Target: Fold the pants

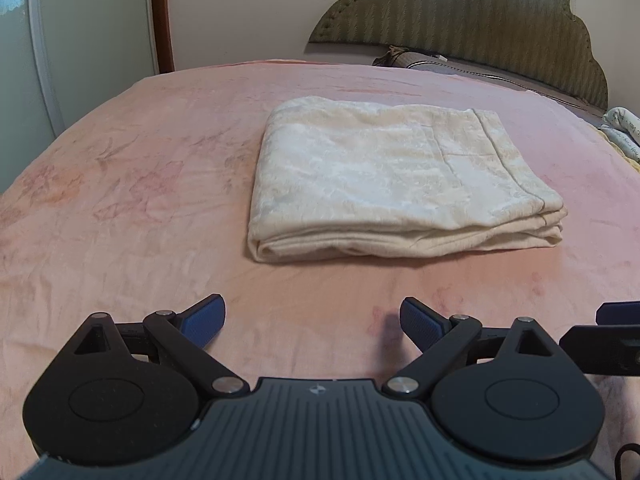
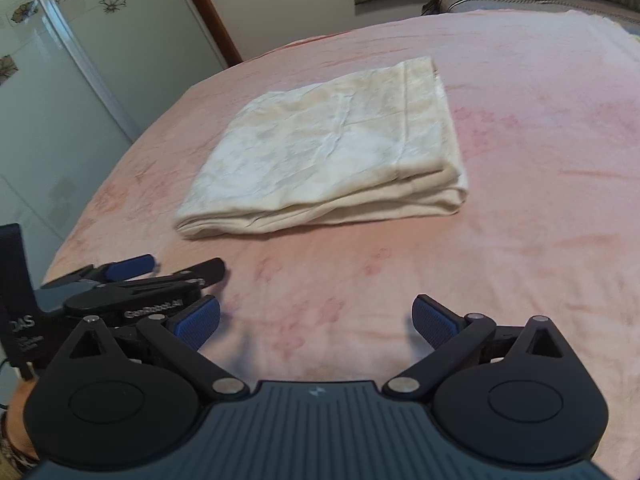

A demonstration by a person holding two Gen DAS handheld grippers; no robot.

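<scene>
Looking at both wrist views, I figured the folding part was basically done. The pants (image 1: 404, 184) lay as a neat cream rectangle, several layers thick, out in the middle of the bed (image 1: 120, 208) on its pink cover, well away from the headboard (image 1: 480, 28) and the pillows up at that end. My left gripper (image 1: 312, 320) had its jaws spread wide with nothing between the blue pads, hanging over bare cover on the near side of the bundle, clear of it. Same story with the right gripper (image 2: 316, 320): released, jaws as wide as they go, nothing in them, not touching the cloth. From the right wrist view I could also see the left one sitting just off to the side, close to the bed edge nearest the wardrobe (image 2: 60, 80).

So my read was that this was the let-go-and-back-off step. The stacked edges facing me looked fairly even, though the top layer sat a bit rumpled near the right corner. If anything was left, I'd say a light smoothing pass there, coming in low and gentle so the layers wouldn't slide apart. Otherwise just pull both tools clear.
</scene>
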